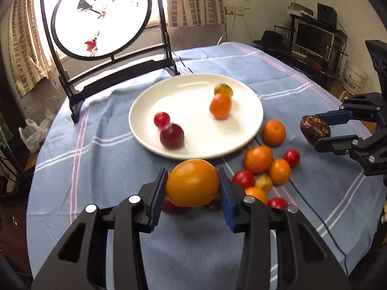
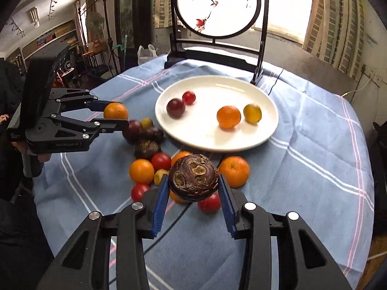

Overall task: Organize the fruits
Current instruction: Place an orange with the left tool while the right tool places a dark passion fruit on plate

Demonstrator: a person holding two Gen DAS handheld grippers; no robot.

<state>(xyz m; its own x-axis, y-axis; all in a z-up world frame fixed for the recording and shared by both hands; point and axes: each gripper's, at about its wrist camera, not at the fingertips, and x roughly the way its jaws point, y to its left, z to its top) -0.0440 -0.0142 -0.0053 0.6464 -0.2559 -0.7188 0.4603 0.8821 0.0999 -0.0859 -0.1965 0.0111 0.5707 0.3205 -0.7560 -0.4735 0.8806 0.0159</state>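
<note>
Above the loose fruit near the table's front edge, the left tool [image 1: 193,188] clamps an orange [image 1: 192,182] and the right tool [image 2: 193,188] a brown fruit [image 2: 193,177], both awaiting carriage to the plate [image 1: 145,130].

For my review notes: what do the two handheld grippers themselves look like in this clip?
Both match. The left gripper and right gripper are matte black plastic linkages with triangular cut-outs and round silver pivot pins. Their jaws carry ribbed blue pads. From the right wrist view, the left one shows small pale lettering on its base and a black block mounted on top.
</note>
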